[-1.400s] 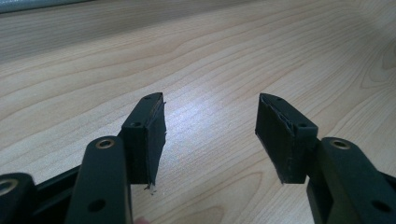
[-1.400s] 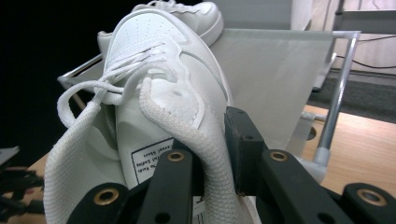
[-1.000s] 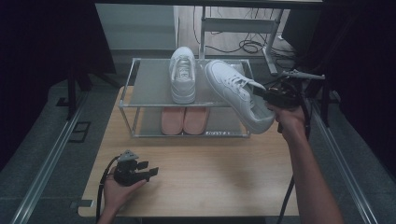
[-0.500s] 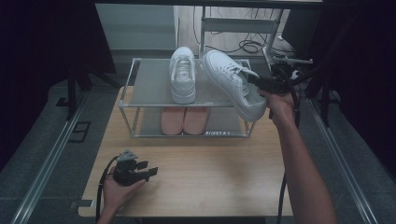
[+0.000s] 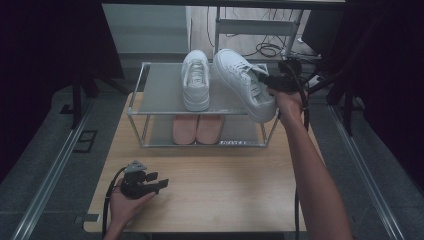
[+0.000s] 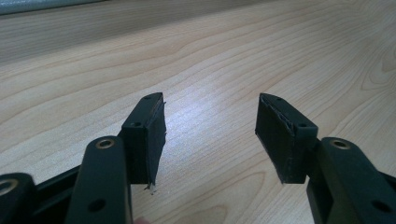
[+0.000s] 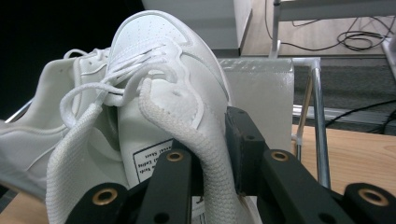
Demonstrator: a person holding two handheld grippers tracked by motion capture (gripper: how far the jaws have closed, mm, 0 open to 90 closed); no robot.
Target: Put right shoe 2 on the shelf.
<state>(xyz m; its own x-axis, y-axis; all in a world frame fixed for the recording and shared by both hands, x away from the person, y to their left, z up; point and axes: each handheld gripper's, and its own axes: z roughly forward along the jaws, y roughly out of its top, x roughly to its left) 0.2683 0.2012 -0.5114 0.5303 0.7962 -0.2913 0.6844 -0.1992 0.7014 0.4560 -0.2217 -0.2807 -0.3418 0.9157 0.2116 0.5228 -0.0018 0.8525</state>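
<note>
While right gripper [image 5: 272, 81] carries white sneaker [image 5: 245, 85] over right end of rack's top shelf [image 5: 160, 90], fingers [image 7: 243, 140] clamped on heel collar, sole tilted, heel past shelf's front right corner. Advice: level sole, line up parallel beside second white sneaker [image 5: 195, 80], lower flat, then release. Left gripper [image 5: 150, 184] idle near front left corner of surface [image 5: 225, 185], fingers [image 6: 149, 135] apart, nothing between. Pink pair [image 5: 197, 128] on lower shelf. Light wood surface, dark room, cables on floor behind
</note>
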